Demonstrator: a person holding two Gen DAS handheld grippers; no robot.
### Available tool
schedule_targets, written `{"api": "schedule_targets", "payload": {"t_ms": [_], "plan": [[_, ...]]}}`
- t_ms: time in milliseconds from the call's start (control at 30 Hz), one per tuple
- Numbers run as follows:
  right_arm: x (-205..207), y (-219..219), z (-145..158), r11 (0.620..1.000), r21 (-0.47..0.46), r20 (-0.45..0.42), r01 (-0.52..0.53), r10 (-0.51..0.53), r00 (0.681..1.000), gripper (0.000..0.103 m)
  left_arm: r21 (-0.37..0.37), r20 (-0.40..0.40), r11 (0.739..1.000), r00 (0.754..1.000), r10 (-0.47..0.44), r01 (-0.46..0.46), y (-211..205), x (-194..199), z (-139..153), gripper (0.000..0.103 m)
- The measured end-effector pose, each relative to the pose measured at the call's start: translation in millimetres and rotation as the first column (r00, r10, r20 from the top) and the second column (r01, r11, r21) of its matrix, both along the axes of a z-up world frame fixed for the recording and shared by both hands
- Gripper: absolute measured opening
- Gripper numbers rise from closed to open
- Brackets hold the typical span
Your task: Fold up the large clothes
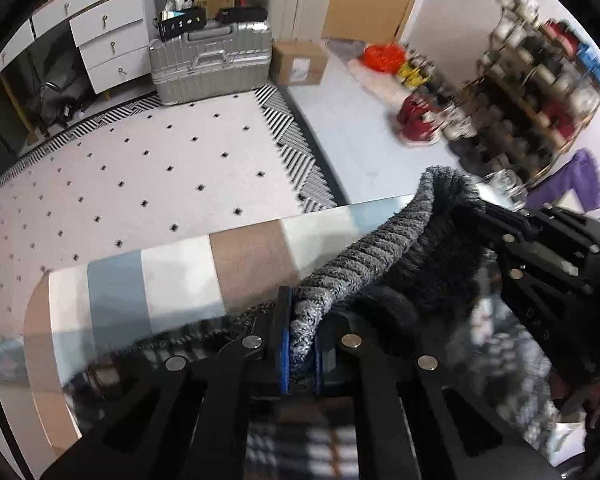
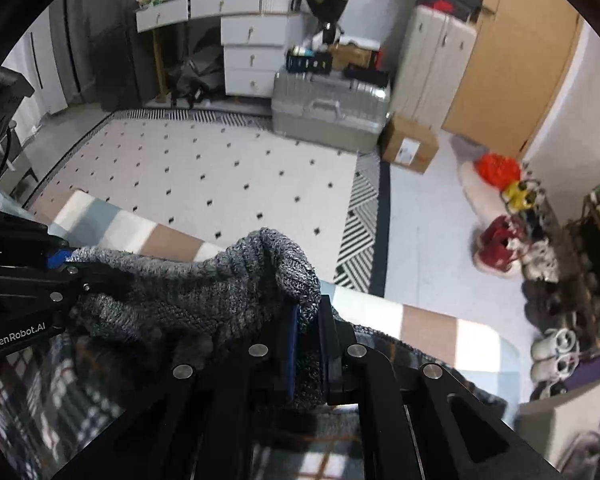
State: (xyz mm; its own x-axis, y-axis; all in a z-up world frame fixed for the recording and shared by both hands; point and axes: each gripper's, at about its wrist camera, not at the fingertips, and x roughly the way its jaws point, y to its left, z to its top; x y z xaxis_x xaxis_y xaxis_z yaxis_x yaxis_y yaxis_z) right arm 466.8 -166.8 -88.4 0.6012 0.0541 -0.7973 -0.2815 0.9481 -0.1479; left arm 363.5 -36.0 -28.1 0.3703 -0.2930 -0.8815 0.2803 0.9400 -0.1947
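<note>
**Striped table, sweater edge pinched at two points**

Pastel stripes of the table (image 1: 180,276) run across mid-frame, with the dotted rug (image 2: 220,168) beyond. Your left gripper (image 1: 300,344) is clenched on the ribbed edge of the grey knit sweater (image 1: 380,256), low in the centre of its view. Your right gripper (image 2: 308,344) is clamped on the same edge, also low centre. Knit sags between them above a plaid cloth (image 2: 60,392). You look to be starting a fold. Next, carry both corners together, keeping the edge taut and level.
</note>
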Motion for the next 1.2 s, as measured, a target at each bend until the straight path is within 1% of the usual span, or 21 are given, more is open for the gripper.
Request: {"api": "schedule_targets", "payload": {"t_ms": [67,100,200,333,400,433,467,567,667,733,767,800,867,900,933,1033,1200], "plan": [[-14.6,1.3,15.1,1.0,0.003,0.039,-0.01,0.01,0.999,0.008,-0.024,0.038,1.0,0.999,0.021,-0.02,6.6,-11.7,13.6,0.004],[-24.9,2.2,24.1,1.0,0.008,0.063,-0.02,0.02,0.998,0.008,-0.059,0.043,0.998,0.999,0.027,-0.025,10.3,-18.9,21.1,0.004],[-54.3,1.5,47.7,0.999,0.024,0.124,-0.043,0.04,0.991,0.008,-0.106,0.077,0.994,0.996,0.045,-0.037,20.1,-38.3,40.5,0.003],[-100.9,-2.6,74.6,0.996,0.063,0.19,-0.063,0.05,0.98,0.008,-0.152,0.141,0.988,0.988,0.06,-0.039,26.4,-70.7,64.7,0.003],[-126.5,-4.8,83.9,0.996,0.068,0.222,-0.062,0.046,0.974,0.008,-0.164,0.193,0.986,0.98,0.058,-0.026,26.7,-95.6,76.9,0.003],[-136.4,-6.0,87.1,0.995,0.083,0.229,-0.061,0.04,0.973,0.008,-0.174,0.201,0.984,0.978,0.056,-0.021,25.8,-101.2,78.5,0.003],[-148.0,-8.0,90.2,0.994,0.099,0.239,-0.055,0.03,0.97,0.008,-0.18,0.219,0.984,0.974,0.057,-0.017,24.6,-114.8,80.7,0.003],[-181.7,-15.6,96.7,0.989,0.143,0.271,-0.048,0.008,0.963,0.008,-0.181,0.268,0.984,0.962,0.053,-0.004,20.0,-144.5,78.1,0.003],[-215.3,-19.7,93.6,0.985,0.167,0.288,-0.048,-0.002,0.958,0.008,-0.198,0.289,0.98,0.956,0.054,0.005,19.4,-167.9,68.0,0.003],[-239.1,-21.2,87.7,0.982,0.184,0.288,-0.039,-0.016,0.957,0.008,-0.213,0.29,0.977,0.955,0.059,0.004,22.2,-180.5,59.1,0.003],[-248.2,-22.6,83.4,0.981,0.192,0.283,-0.039,-0.017,0.959,0.008,-0.22,0.29,0.975,0.955,0.063,0.003,22.7,-186.1,51.7,0.003],[-259.9,-22.6,75.6,0.98,0.195,0.274,-0.04,-0.016,0.962,0.008,-0.223,0.289,0.975,0.955,0.063,0.004,24.1,-188.3,50.8,0.003],[-277.2,-21.6,62.6,0.984,0.176,0.254,-0.038,-0.008,0.967,0.008,-0.248,0.297,0.969,0.951,0.08,-0.004,25.6,-200.3,42.6,0.003],[-285.2,-22.4,55.2,0.984,0.177,0.24,-0.035,-0.009,0.971,0.008,-0.257,0.29,0.966,0.953,0.084,-0.006,26.3,-202.9,34.6,0.003],[-290.9,-23.6,49.4,0.982,0.185,0.223,-0.032,-0.01,0.975,0.008,-0.263,0.287,0.965,0.954,0.087,-0.009,27.3,-207.8,34.0,0.003],[-307.0,-27.7,28.1,0.977,0.213,0.173,-0.015,-0.022,0.985,0.008,-0.279,0.271,0.96,0.958,0.095,-0.016,25.6,-219.2,20.5,0.003],[-317.7,-32.4,-10.1,0.968,0.25,0.076,0.028,-0.049,0.996,0.008,-0.283,0.213,0.958,0.971,0.112,-0.048,29.3,-223.3,-7.2,0.003]]}}
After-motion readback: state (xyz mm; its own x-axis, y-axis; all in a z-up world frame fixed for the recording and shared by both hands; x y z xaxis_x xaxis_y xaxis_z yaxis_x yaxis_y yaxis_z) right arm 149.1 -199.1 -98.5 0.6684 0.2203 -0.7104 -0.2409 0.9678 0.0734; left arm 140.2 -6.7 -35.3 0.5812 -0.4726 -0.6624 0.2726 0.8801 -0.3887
